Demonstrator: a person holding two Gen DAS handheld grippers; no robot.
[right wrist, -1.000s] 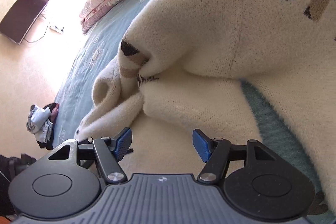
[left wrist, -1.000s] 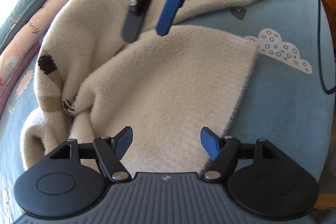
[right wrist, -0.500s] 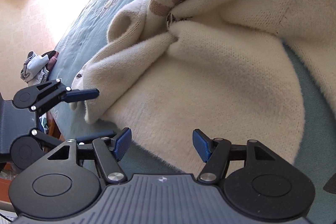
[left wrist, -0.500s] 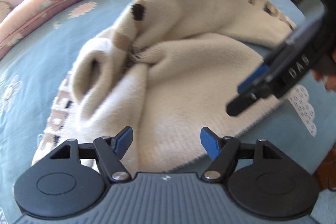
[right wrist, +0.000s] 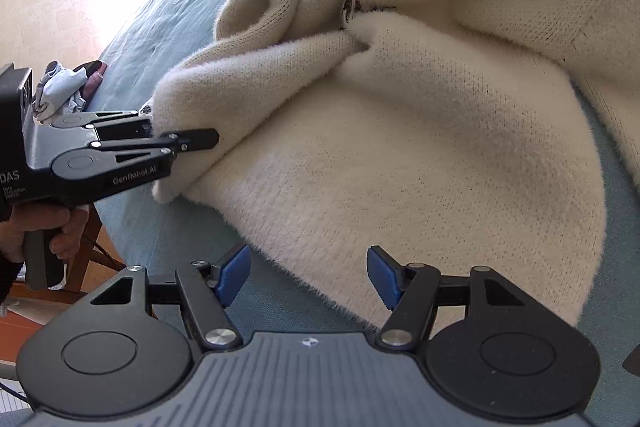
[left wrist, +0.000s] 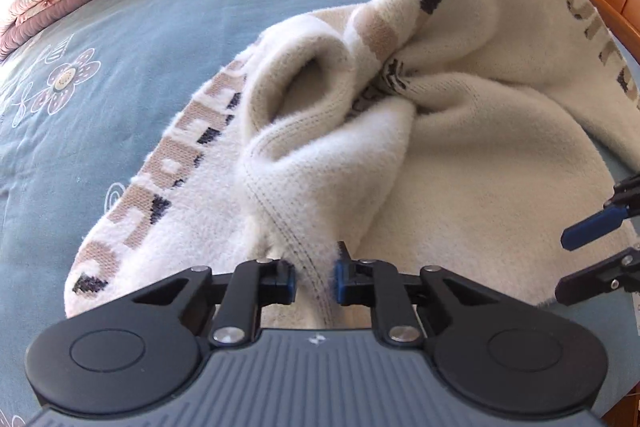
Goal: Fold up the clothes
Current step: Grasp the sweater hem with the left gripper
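Left claw (left wrist: pixel 314 277) has just clamped on sweater (left wrist: pixel 460 163); right claw (right wrist: pixel 308 277) apart.

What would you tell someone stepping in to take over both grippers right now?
Left gripper: jaws have just been closing and now pinch a stitched edge of the cream sweater.
Right gripper: jaws open, holding nothing, over the sweater's near edge.
The sweater lies bunched on the blue bedsheet, one sleeve opening gaping upward.
Done: one edge gripped.
Left: probably take hold of the near edge with the right, spread the sweater flat, then fold it.
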